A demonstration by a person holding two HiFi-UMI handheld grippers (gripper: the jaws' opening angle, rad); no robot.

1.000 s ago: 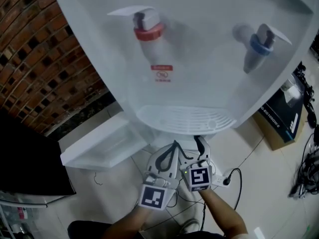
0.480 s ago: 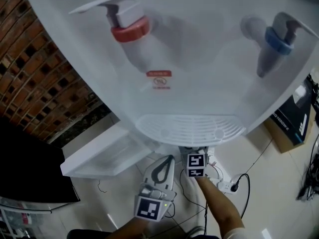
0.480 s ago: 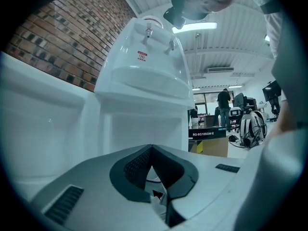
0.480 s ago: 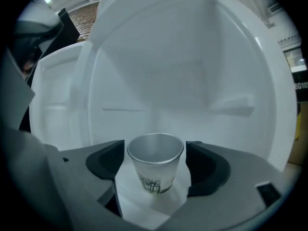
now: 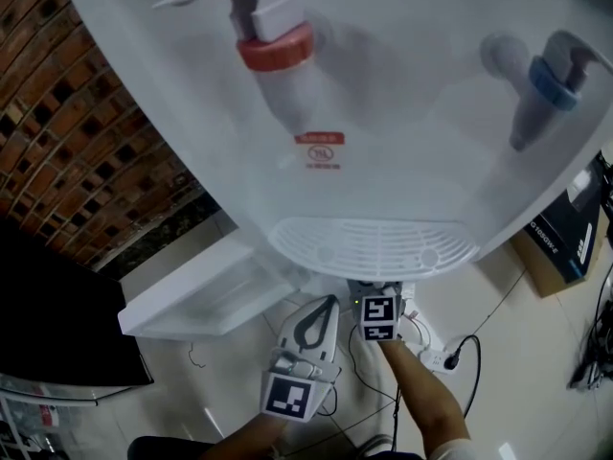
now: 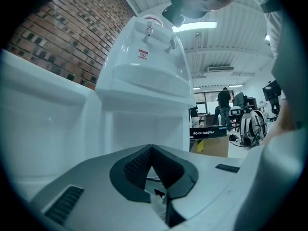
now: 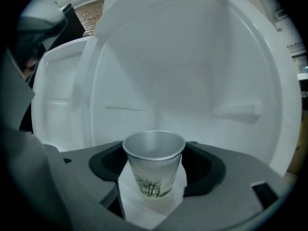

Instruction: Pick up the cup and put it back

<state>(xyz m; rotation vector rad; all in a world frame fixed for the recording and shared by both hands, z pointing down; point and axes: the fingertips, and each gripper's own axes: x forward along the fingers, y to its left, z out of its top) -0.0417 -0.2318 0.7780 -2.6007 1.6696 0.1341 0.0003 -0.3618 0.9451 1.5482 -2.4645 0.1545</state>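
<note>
A small paper cup [image 7: 154, 165] with a tree print stands upright on the white floor of the water dispenser's lower compartment. My right gripper [image 7: 156, 159] has a jaw on each side of it. Those jaws have just been closing, but the pads do not seem to press the cup, so I read them as open. In the head view only its marker cube [image 5: 379, 318] shows, below the drip tray [image 5: 374, 247]; the cup is hidden there. My left gripper [image 5: 329, 303] waits beside it, outside the compartment. Its tips [image 6: 152, 148] meet, shut on nothing.
The white dispenser [image 5: 402, 132] fills the head view, with a red tap [image 5: 276, 46] and a blue tap [image 5: 551, 70]. Its lower door [image 5: 201, 290] stands open to the left. A power strip with cables [image 5: 442, 357] lies on the floor, a cardboard box [image 5: 560, 247] at right.
The right gripper has gone forward and down, so its jaws are now under the drip tray. The left gripper has hardly moved.
</note>
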